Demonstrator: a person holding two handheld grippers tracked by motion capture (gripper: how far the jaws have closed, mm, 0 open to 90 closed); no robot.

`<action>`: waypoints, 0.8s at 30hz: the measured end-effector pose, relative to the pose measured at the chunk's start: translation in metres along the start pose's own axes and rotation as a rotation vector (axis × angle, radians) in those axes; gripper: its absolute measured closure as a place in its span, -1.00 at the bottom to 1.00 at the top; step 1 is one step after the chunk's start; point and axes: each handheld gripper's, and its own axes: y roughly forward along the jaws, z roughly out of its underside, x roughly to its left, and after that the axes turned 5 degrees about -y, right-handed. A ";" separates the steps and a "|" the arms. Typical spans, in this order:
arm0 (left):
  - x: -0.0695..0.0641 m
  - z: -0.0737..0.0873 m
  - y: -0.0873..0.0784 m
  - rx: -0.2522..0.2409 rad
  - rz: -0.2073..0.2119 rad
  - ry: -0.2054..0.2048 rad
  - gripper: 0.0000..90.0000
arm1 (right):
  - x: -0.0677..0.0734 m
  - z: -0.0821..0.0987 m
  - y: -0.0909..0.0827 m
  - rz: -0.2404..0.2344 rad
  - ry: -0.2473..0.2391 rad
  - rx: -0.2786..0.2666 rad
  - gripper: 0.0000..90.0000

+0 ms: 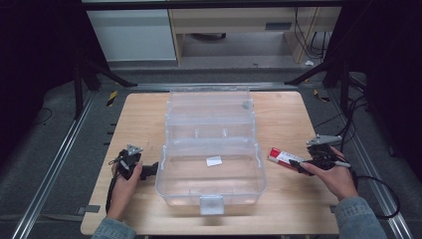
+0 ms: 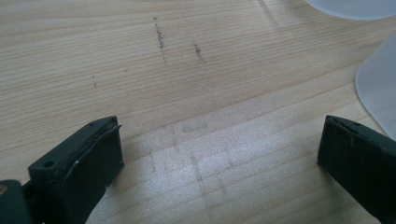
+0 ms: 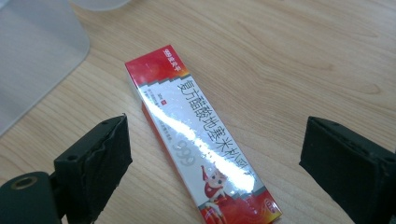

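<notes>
Both tongs stand spread with nothing pinched. Right tongs [image 3: 215, 154] hover over the red and white box [image 3: 201, 135], which lies flat on the table [image 1: 288, 199] near its right edge, just beside the clear plastic case [image 1: 211, 186]. Left tongs [image 2: 219, 154] hang over bare wood near the left edge, beside the case.

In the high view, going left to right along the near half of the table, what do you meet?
left gripper with open jaws → clear plastic box with its lid open → red and white carton lying flat on the table → right gripper, jaws open at the carton.
</notes>
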 end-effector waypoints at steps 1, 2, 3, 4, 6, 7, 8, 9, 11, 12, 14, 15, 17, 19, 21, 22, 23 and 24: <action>0.000 0.000 0.000 0.000 0.000 0.001 -1.00 | -0.001 0.000 0.002 -0.003 -0.008 0.013 -0.79; 0.000 0.000 0.000 0.000 0.001 0.001 -1.00 | -0.001 0.000 0.005 -0.008 -0.012 0.026 -0.79; 0.000 0.000 0.000 0.000 0.001 0.002 -1.00 | -0.002 0.001 0.008 -0.011 -0.020 0.037 -0.79; 0.000 0.000 0.000 0.000 0.001 0.002 -1.00 | -0.002 0.001 0.010 -0.016 -0.023 0.049 -0.78; 0.000 0.000 0.000 0.000 0.003 0.001 -1.00 | -0.003 0.003 0.014 -0.026 -0.021 0.060 -0.78; 0.000 0.000 0.000 0.000 0.004 0.002 -1.00 | -0.003 0.004 0.015 -0.032 -0.019 0.064 -0.77; 0.000 0.000 0.000 0.000 0.005 0.002 -1.00 | -0.002 0.006 0.017 -0.039 -0.019 0.070 -0.76; 0.000 0.000 0.000 0.001 0.006 0.003 -1.00 | -0.001 0.007 0.019 -0.040 -0.024 0.081 -0.75; 0.000 0.000 0.000 0.001 0.007 0.005 -1.00 | 0.002 0.010 0.021 -0.051 -0.031 0.093 -0.72; 0.000 0.000 0.000 0.001 0.007 0.005 -1.00 | 0.002 0.010 0.021 -0.051 -0.031 0.093 -0.72; -0.001 0.000 0.000 0.001 0.007 0.006 -1.00 | 0.005 0.011 0.022 -0.054 -0.041 0.095 -0.68; -0.001 0.000 0.000 0.001 0.008 0.006 -1.00 | 0.007 0.013 0.022 -0.053 -0.050 0.102 -0.64; -0.001 0.000 0.000 0.001 0.009 0.008 -1.00 | 0.009 0.014 0.021 -0.047 -0.052 0.100 -0.60; -0.001 0.000 0.000 0.001 0.009 0.008 -1.00 | 0.010 0.016 0.019 -0.050 -0.048 0.092 -0.53; -0.001 0.000 0.000 0.001 0.009 0.008 -1.00 | 0.010 0.018 0.017 -0.050 -0.045 0.091 -0.51; -0.001 0.000 0.000 0.001 0.010 0.009 -1.00 | 0.014 0.021 0.013 -0.050 -0.047 0.090 -0.46; -0.001 0.000 0.000 0.001 0.010 0.009 -1.00 | 0.014 0.021 0.013 -0.050 -0.047 0.090 -0.46; -0.001 0.000 0.000 0.001 0.010 0.009 -1.00 | 0.018 0.025 0.008 -0.047 -0.049 0.095 -0.41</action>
